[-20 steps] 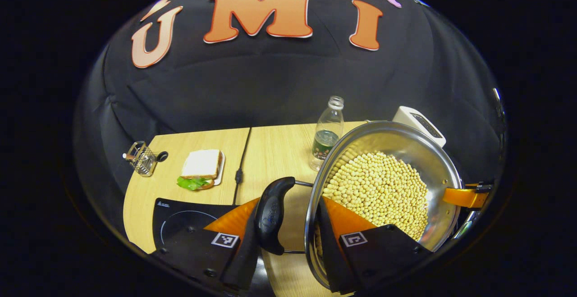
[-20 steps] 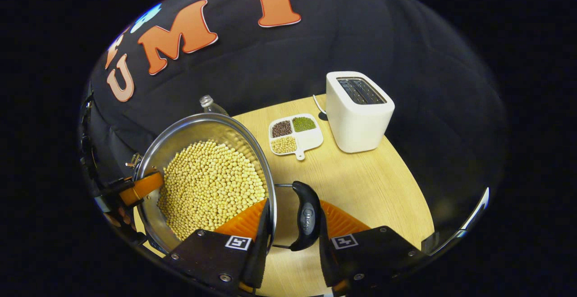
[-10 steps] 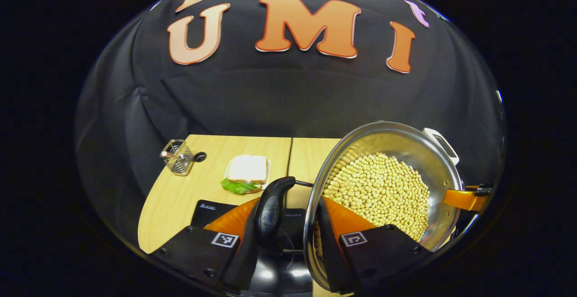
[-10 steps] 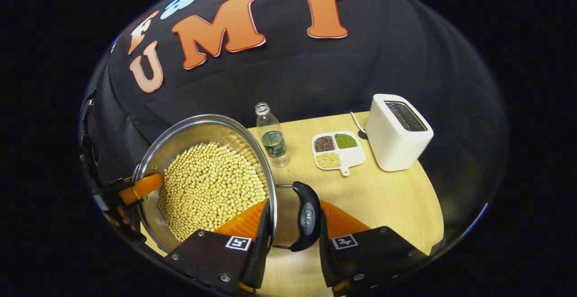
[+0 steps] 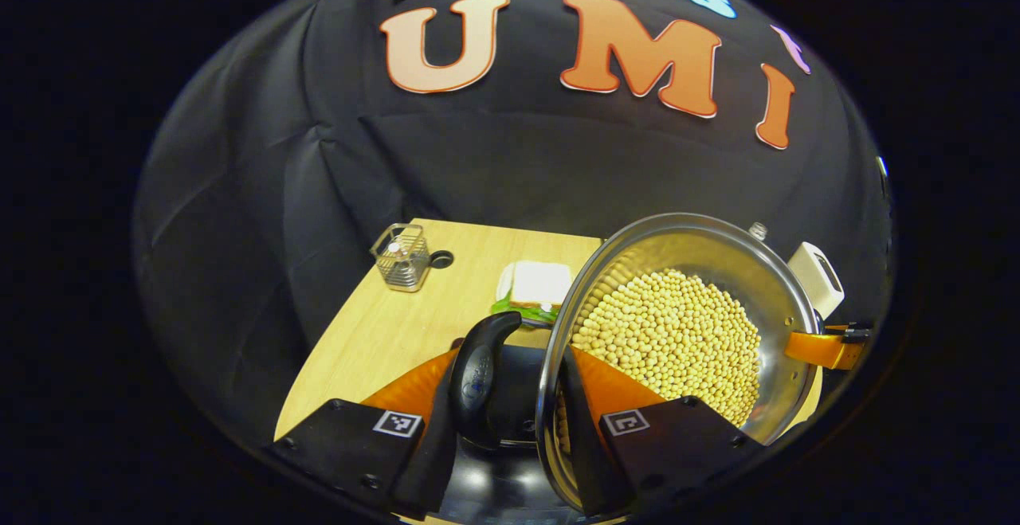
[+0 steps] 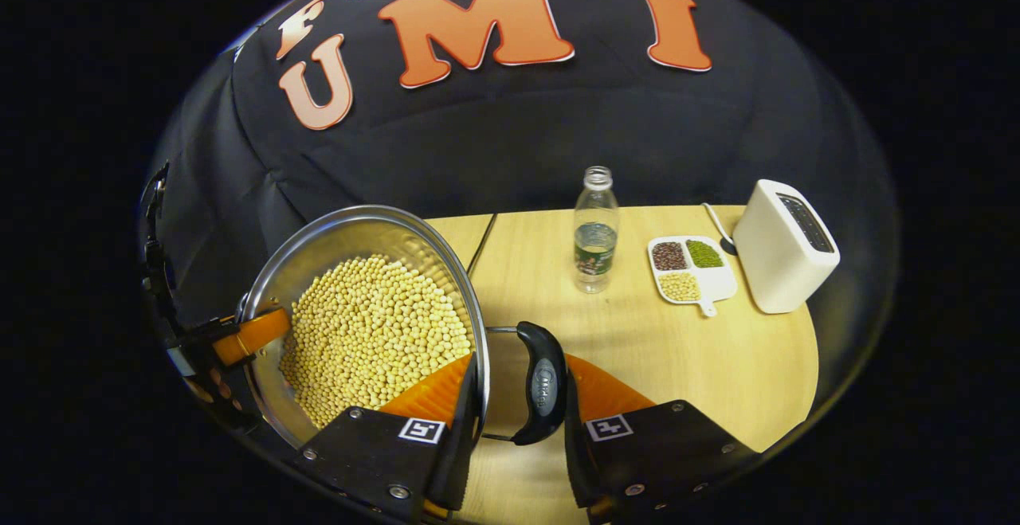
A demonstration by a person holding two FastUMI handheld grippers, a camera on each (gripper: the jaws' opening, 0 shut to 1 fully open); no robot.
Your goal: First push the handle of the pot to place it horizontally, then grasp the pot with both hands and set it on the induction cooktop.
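A steel pot [image 5: 677, 326] full of pale soybeans hangs tilted above the wooden table [image 5: 382, 334]. My left gripper [image 5: 510, 366] is shut on its left side, one finger outside the black side handle [image 5: 476, 378] and the other inside the wall. The glossy black induction cooktop [image 5: 494, 485] lies right below this handle. In the right gripper view the pot [image 6: 366, 326] is at the left. My right gripper [image 6: 518, 374] clamps its other black handle [image 6: 542, 381] and wall the same way. The left gripper [image 6: 239, 335] shows at the pot's far rim.
A sandwich on a plate [image 5: 535, 286] and a small wire basket [image 5: 402, 258] sit behind the cooktop. To the right stand a plastic bottle [image 6: 595, 230], a divided dish of beans [image 6: 689, 266] and a white toaster [image 6: 785, 246].
Both grippers have carried the pot leftward across the table. The cooktop has come from the lower left to right under the left gripper, and the bottle, dish and toaster have slid off to the right.
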